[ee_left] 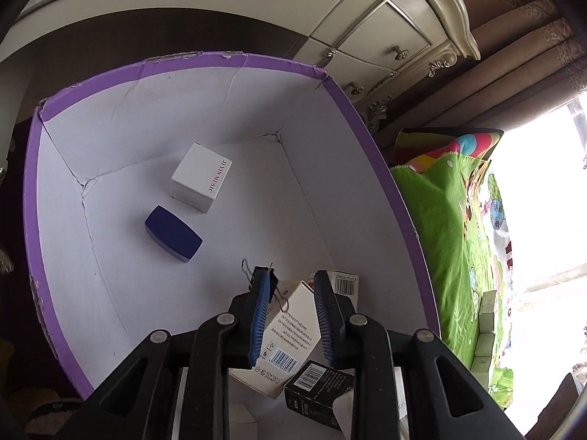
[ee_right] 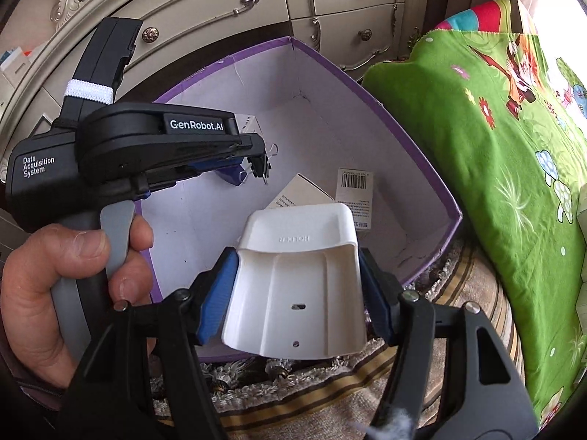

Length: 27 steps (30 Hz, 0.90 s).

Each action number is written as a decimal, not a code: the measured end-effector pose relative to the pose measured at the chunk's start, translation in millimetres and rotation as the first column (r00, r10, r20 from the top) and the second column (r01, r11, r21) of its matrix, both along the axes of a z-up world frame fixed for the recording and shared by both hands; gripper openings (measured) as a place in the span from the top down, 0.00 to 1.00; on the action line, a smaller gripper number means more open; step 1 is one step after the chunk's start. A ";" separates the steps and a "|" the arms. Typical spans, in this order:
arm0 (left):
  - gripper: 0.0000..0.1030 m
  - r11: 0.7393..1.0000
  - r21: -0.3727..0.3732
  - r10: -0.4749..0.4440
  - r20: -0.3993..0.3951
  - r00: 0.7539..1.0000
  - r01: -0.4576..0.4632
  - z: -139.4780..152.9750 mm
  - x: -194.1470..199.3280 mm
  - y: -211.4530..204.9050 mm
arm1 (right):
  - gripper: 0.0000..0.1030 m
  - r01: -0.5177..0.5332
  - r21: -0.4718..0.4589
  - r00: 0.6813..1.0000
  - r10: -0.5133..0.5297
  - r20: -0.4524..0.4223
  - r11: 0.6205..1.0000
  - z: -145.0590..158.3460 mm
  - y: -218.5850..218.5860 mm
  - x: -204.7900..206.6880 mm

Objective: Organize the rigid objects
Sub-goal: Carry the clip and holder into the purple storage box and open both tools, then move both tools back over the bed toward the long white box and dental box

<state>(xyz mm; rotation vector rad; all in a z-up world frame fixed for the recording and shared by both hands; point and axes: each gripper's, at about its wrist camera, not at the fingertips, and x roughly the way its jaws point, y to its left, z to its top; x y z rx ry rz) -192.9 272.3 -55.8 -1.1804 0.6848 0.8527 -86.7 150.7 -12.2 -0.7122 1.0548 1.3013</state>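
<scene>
Carpeted floor, cream dresser [ee_right: 330, 7]; your purple box [ee_left: 367, 117] holds five cartons. Left gripper [ee_left: 290, 286] spread beside one binder clip [ee_left: 269, 278]; right gripper [ee_right: 297, 278] pinches one white holder [ee_right: 297, 286].

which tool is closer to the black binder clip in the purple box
Left. The left tool is over the box with the black binder clip right at its left fingertip. The right tool holds a white plastic tray back by the box's near edge.

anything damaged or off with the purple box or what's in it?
The purple box is worn: its far rim is chipped and torn, and its white inner walls show creases and cracks, especially at the corners. Inside, the white cube box, the blue case and the barcoded cartons lie loose at mixed angles, nothing spilled.
</scene>
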 end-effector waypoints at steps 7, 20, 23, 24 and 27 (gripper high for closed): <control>0.53 1.000 0.011 -0.018 -0.021 1.000 0.018 3.6 8.4 -6.9 | 0.25 0.039 0.021 0.999 -0.038 -0.021 0.999 3.9 -5.6 6.7; 0.49 0.996 0.042 -0.079 -0.046 0.996 0.081 22.6 39.2 -27.0 | 0.24 0.183 0.063 0.982 -0.181 -0.049 0.981 15.3 -37.8 44.6; 0.49 0.994 0.055 -0.095 -0.052 0.994 0.098 27.2 47.6 -31.7 | 0.24 0.198 0.077 0.980 -0.194 -0.051 0.977 18.9 -45.7 49.4; 0.49 0.993 0.059 -0.101 -0.054 0.993 0.104 28.7 50.7 -33.6 | 0.24 0.204 0.080 0.978 -0.200 -0.054 0.976 19.9 -48.0 52.1; 0.49 0.989 0.068 -0.126 -0.062 0.990 0.130 33.0 62.5 -39.9 | 0.24 0.226 0.092 0.973 -0.221 -0.060 0.970 24.5 -57.3 63.4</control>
